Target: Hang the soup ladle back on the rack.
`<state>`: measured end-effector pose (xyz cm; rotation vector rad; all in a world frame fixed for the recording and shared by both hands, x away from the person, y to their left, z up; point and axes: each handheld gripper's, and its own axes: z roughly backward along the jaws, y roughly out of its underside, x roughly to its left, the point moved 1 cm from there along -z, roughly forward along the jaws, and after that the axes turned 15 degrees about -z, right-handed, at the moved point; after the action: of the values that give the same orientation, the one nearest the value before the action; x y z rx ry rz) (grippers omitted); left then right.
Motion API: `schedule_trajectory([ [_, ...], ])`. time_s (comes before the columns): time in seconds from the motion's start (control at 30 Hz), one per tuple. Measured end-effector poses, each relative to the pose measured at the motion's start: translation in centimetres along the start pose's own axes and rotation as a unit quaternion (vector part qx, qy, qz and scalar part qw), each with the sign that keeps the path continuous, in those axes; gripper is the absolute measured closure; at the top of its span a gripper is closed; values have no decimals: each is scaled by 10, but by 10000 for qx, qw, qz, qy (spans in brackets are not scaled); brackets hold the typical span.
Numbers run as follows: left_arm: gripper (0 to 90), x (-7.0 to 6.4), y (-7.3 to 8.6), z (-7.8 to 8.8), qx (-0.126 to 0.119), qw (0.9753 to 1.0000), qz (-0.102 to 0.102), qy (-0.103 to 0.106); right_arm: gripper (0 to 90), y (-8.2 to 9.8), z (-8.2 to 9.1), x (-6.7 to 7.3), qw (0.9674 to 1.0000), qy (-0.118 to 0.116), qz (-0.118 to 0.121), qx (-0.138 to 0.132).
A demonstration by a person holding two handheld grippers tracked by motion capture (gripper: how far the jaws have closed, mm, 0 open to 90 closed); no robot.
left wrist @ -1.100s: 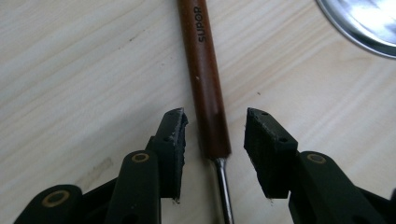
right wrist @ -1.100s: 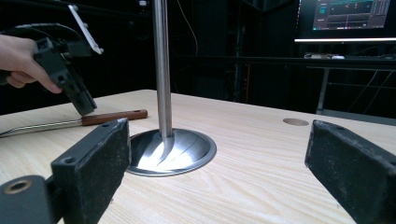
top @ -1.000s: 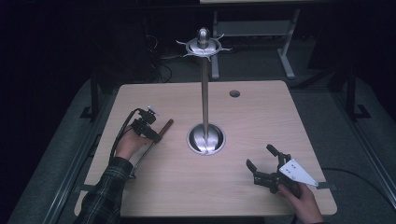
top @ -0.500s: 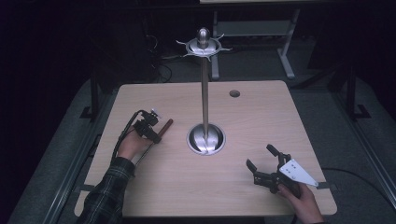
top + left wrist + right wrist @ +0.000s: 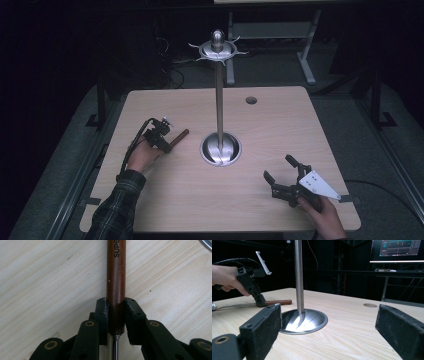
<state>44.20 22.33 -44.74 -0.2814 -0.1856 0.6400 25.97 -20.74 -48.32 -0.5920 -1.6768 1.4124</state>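
The room was dark around a pale wooden desk (image 5: 280,125), with a tall metal stand (image 5: 219,100) rising from its round base near the middle. On the left, the left hand-held gripper (image 5: 162,141) pressed down on a brown wooden handle (image 5: 116,277) lying flat on the desk, its jaws closed snugly on the handle's end where a metal shaft began. Near the front right corner, the right hand-held gripper (image 5: 281,176) rested with jaws spread wide, holding nothing.

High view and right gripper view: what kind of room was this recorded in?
Probably a lab or recording workspace: a bare wooden table with a cable hole, a lit monitor on a bench behind, and dark surroundings.
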Motion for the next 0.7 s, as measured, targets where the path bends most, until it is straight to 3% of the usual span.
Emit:
schedule_trajectory([
  [0.1,739,1,2,1,-67,10000,-25,35,63,0,0,0,10000,-4,-4,-4],
  [0.33,739,0,7,17,-564,9983,-68,84,63,0,0,0,10000,-2,0,-6],
  [0.5,739,-3,10,38,-1174,9929,-189,54,63,0,0,0,10000,8,2,-5],
  [0.7,740,-11,15,66,-1781,9836,-296,-27,63,0,0,0,10000,14,8,4],
])
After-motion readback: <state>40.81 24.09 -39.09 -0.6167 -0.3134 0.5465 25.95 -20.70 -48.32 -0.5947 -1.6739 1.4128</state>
